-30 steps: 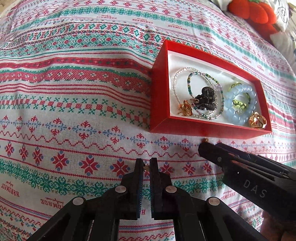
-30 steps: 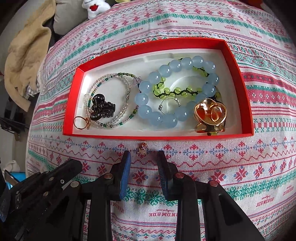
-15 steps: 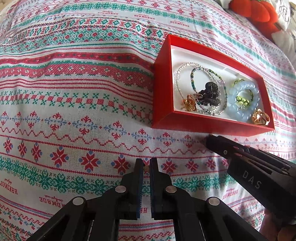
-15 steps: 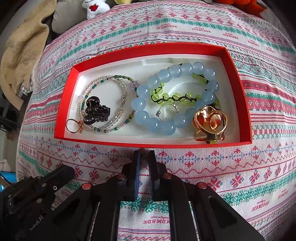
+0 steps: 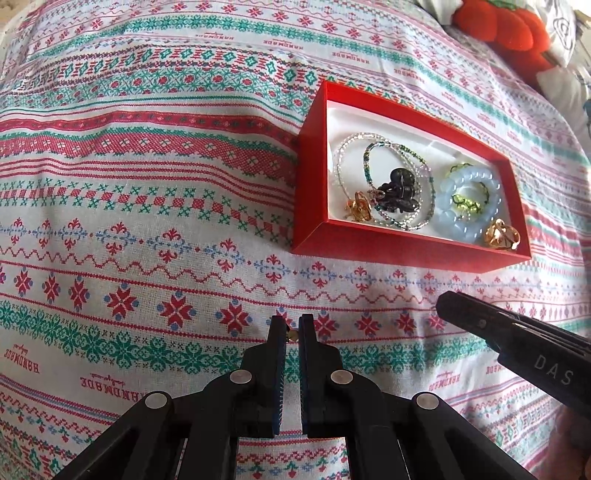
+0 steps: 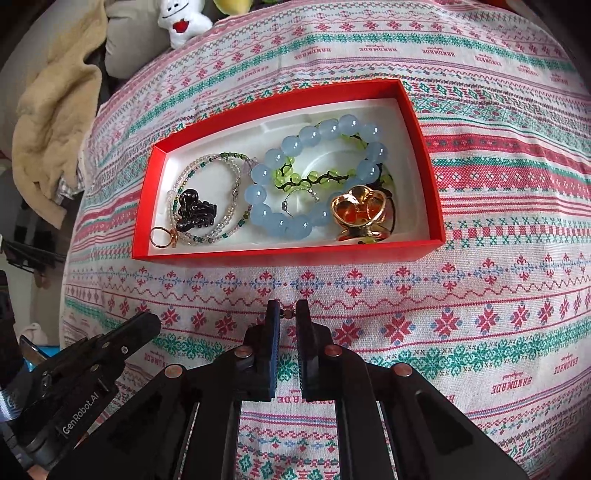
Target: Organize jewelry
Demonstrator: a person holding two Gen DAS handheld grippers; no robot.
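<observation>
jewelry sat mostly in a red box (image 6: 284, 254) with a white lining, resting on the patterned cloth (image 6: 480, 302) ahead of both my grippers. one small gold piece (image 6: 287, 314), too tiny for me to name, was pinched between the tips of my right gripper (image 6: 287, 314), which was clenched on it just short of the box's near wall. my left gripper (image 5: 291, 334) was clenched as well, with a small gold bit (image 5: 293, 335) showing between its tips; i could not tell what that bit was. inside the box, the left part held thin beaded strands (image 6: 225, 192) looped around a black claw clip (image 6: 195, 214), with a small gold ring (image 6: 162, 237) at the near left corner, touching the strands. to the right of them lay a bracelet of big pale blue beads (image 6: 264, 173), with a bracelet of green beads on black cord (image 6: 306, 179) partly inside its loop. a large gold ornament (image 6: 360, 214) sat at the near right, against the blue beads. in the left wrist view my right gripper's black body reached in from the right edge, below the box. beyond the cloth i saw a red plush thing (image 5: 502, 26) on one side, and a beige towel (image 6: 55, 122) and a white plush toy (image 6: 183, 18) on the other.
</observation>
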